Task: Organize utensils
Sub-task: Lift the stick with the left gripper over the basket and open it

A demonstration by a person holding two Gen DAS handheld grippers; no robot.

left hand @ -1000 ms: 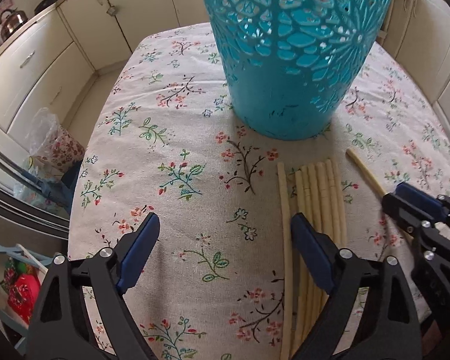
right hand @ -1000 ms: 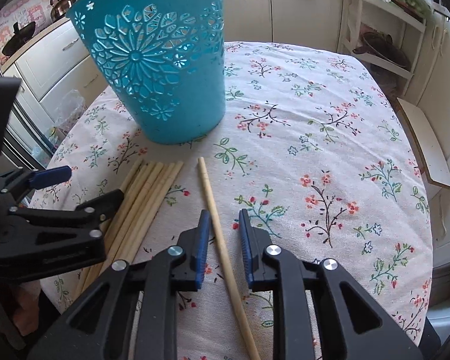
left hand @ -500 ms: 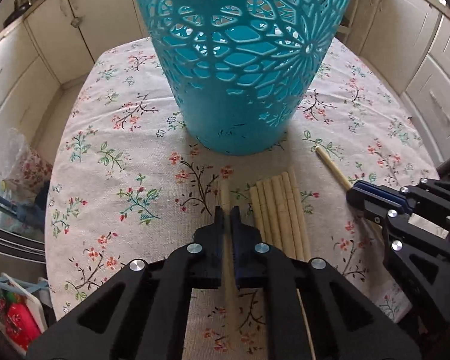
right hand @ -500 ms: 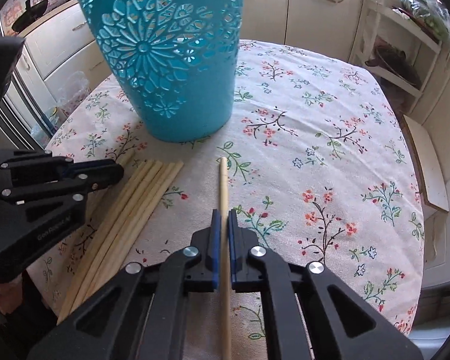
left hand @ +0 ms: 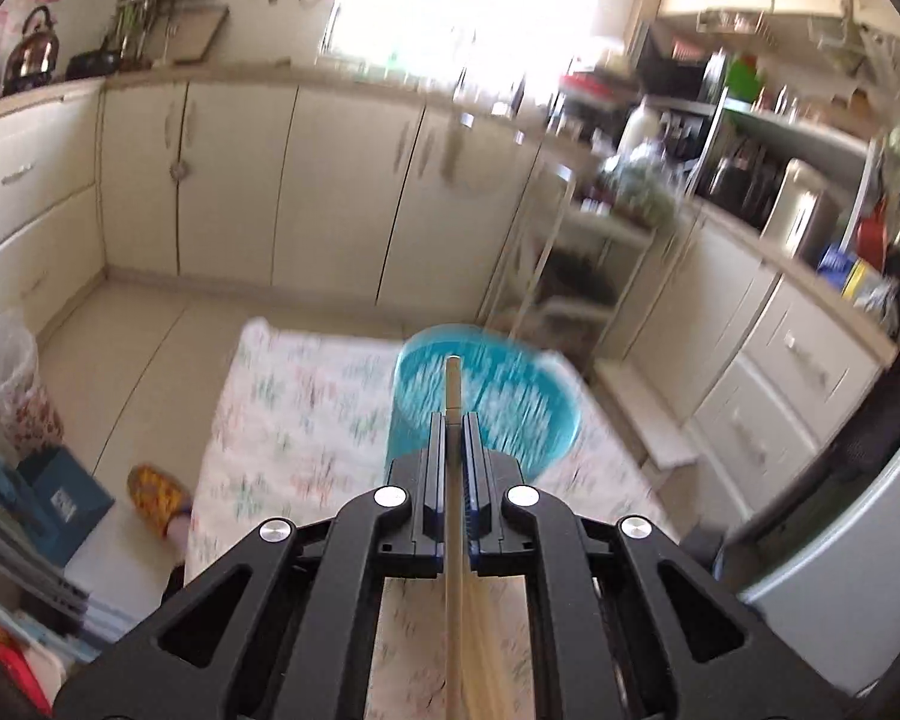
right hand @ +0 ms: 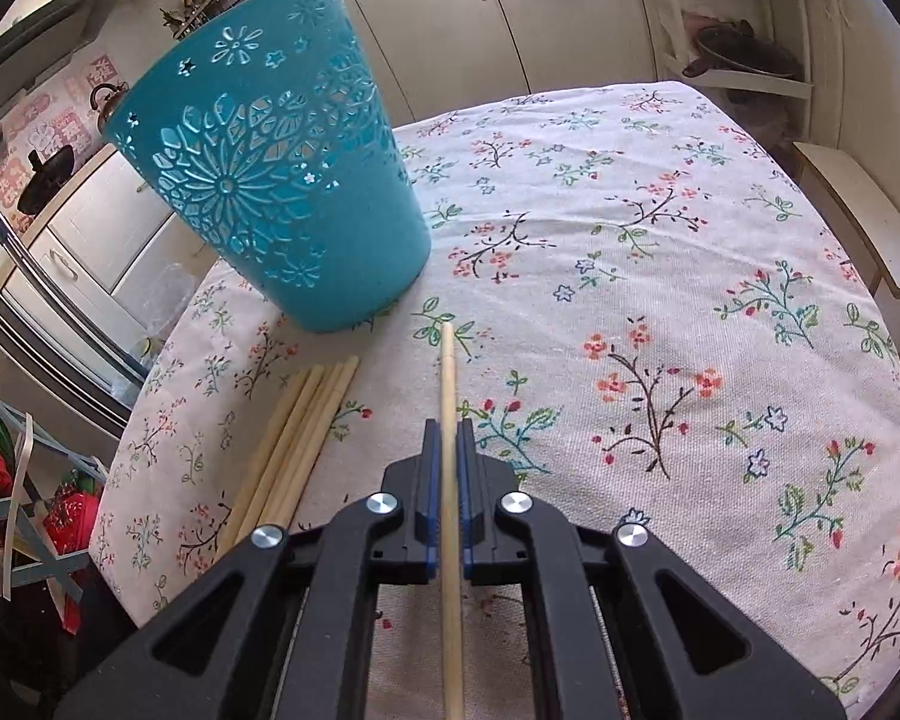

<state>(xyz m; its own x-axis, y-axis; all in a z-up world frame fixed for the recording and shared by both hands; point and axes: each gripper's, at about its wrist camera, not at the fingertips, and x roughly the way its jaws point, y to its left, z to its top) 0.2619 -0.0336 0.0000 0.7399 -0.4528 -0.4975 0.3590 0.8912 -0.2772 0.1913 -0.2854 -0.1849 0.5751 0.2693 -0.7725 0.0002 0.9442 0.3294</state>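
Now, left chopstick [left hand: 452, 396]: pinched between the left gripper's [left hand: 453, 420] pressed-in pads, long axis along the fingers, tip over the bin [left hand: 486, 396] mouth.
Right chopstick [right hand: 447, 384]: pinched by the right gripper [right hand: 447, 426], pointing toward the bin's base, low over the tablecloth [right hand: 660, 240].
Nearer arm: left, judged better placed to drop first.
Spare chopsticks [right hand: 294, 438]: 4 or so, flat beside the bin.
Bin contents: blurred, cannot tell.

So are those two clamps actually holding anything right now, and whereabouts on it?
Each hand-held gripper is shut on one chopstick, partway along its shaft: the left on its chopstick, the right on its chopstick.
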